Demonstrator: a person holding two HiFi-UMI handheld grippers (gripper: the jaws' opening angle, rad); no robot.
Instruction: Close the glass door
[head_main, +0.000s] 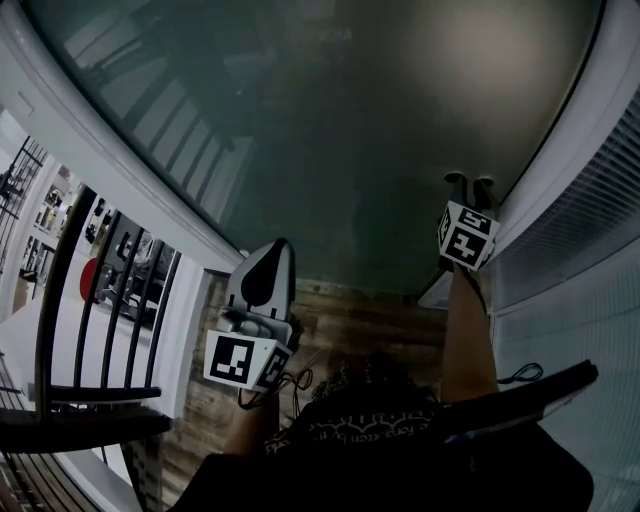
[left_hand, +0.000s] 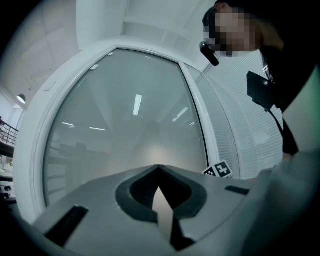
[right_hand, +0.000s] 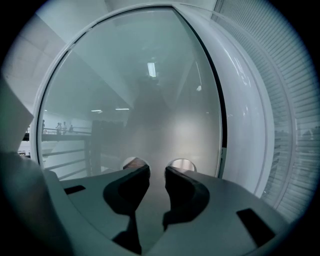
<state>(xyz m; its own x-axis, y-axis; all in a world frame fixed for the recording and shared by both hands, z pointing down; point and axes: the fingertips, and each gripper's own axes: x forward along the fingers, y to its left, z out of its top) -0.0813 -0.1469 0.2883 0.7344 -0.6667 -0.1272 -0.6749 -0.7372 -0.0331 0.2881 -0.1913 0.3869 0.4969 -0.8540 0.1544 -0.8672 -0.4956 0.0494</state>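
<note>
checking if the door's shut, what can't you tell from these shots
Beyond the glass door: blurred by frosting, every view.
The handle or latch: in no view.
Whether the right gripper touches the glass: too small in head view, too close in its own view.
Whether door meets frame: only a dark seam, right gripper view.

The floor (head_main: 345, 322) is grey-brown wooden planking, visible as a narrow strip. The bottom edge of the glass door (head_main: 330, 150) runs along its far side. The foot of a white frame (head_main: 436, 292) stands at its right edge.
</note>
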